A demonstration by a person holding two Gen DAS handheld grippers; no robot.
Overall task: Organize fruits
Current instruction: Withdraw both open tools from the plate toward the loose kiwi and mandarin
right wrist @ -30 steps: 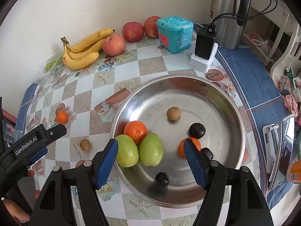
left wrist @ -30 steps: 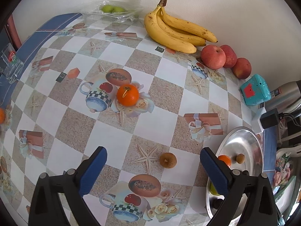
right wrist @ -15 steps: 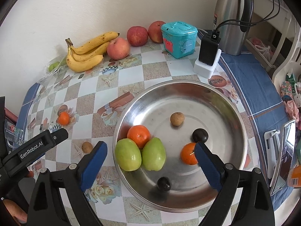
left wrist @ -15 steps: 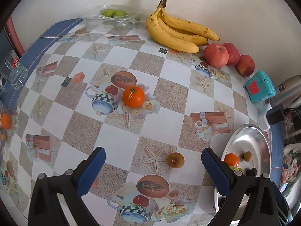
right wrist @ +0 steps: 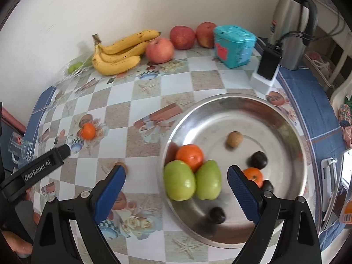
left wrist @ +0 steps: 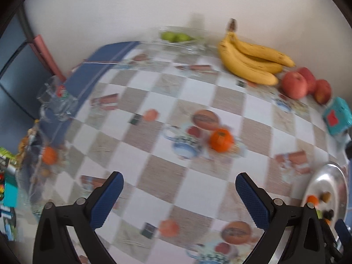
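A steel bowl holds two green apples, two oranges, a brown fruit and dark fruits. My right gripper is open and empty above the bowl's left rim. My left gripper is open and empty above the checked tablecloth; it also shows in the right wrist view. A loose orange lies ahead of it, also in the right wrist view. Bananas and red apples lie by the wall. A small brown fruit peeks past my right gripper's left finger.
A teal box, a charger block and a steel thermos stand at the back right. Green fruit in a clear bag lies by the wall. A glass mug stands at the table's left edge.
My left gripper has pulled back and swung left, so the loose orange and bowl shifted right and the small brown fruit left its view. My right gripper has drifted left over the bowl's left rim.
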